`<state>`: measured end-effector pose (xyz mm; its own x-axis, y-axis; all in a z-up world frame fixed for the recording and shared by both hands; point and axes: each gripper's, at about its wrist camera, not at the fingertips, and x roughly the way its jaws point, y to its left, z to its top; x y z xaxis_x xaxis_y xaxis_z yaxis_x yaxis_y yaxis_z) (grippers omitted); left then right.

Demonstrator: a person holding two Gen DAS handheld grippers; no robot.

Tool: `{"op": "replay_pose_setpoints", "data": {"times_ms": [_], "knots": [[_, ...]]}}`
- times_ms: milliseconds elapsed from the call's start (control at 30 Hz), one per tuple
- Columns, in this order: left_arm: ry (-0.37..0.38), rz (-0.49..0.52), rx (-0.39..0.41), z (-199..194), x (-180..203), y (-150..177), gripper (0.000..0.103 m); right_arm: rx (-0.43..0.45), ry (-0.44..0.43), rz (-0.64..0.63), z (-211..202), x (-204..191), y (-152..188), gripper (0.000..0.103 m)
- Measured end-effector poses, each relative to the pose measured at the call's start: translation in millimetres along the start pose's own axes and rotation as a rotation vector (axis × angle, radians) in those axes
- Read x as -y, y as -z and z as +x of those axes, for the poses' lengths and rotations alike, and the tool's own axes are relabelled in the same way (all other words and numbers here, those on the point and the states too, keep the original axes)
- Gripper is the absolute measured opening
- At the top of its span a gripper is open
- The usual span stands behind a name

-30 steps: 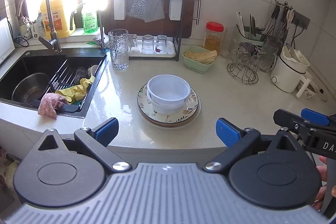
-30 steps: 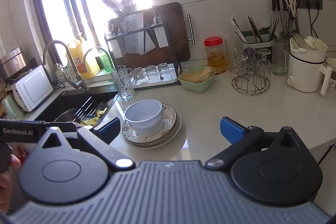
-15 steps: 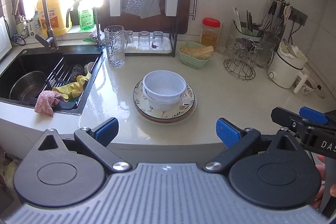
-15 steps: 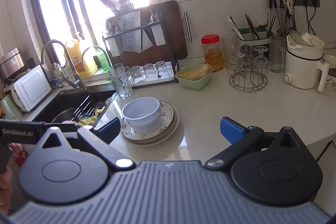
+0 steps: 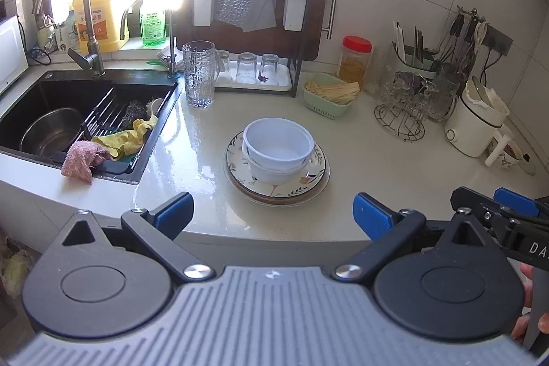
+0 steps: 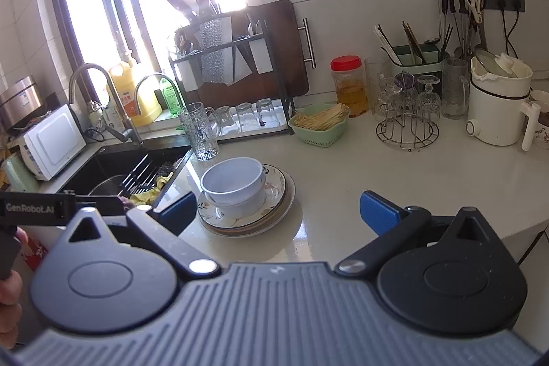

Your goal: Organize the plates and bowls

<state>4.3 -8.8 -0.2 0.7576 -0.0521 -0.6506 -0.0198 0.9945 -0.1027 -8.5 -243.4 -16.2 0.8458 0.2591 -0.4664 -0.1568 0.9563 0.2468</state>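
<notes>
— Two white bowls (image 5: 277, 149) are sitting one inside the other in the left wrist view, right?

— Yes. They are resting on a stack of plates (image 5: 310, 175) in the middle of the counter (image 5: 377, 174). I am counting at least two plates, maybe three; the edges are too close to tell.

— What is the left gripper (image 5: 272, 215) doing?

— It is hanging near the counter's front edge with its two blue tips wide apart, holding nothing. The right gripper (image 5: 501, 203) is poking in at the right side.

— What else are you counting there?

— One tall glass mug (image 5: 199, 74) is standing by the sink (image 5: 85, 112). Three small glasses (image 5: 247, 67) are sitting upside down on a tray behind it. One green basket (image 5: 328, 96) is lying behind the bowls.

— And in the right wrist view?

— Two bowls (image 6: 235, 184) are sitting on the plates (image 6: 278, 198) again, left of the middle. The right gripper (image 6: 278, 211) is waiting near them, tips spread wide, gripping nothing. One white kettle (image 6: 497, 102) is standing far right.
</notes>
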Motion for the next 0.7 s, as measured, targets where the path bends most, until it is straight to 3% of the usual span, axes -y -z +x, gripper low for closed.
{"op": "replay_pose_setpoints", "data": {"times_ms": [700], "knots": [[0.014, -0.009, -0.008, 3.5, -0.4, -5.7, 0.101, 0.001, -0.002, -0.012, 0.1, 1.8, -1.0, 0.103]]}}
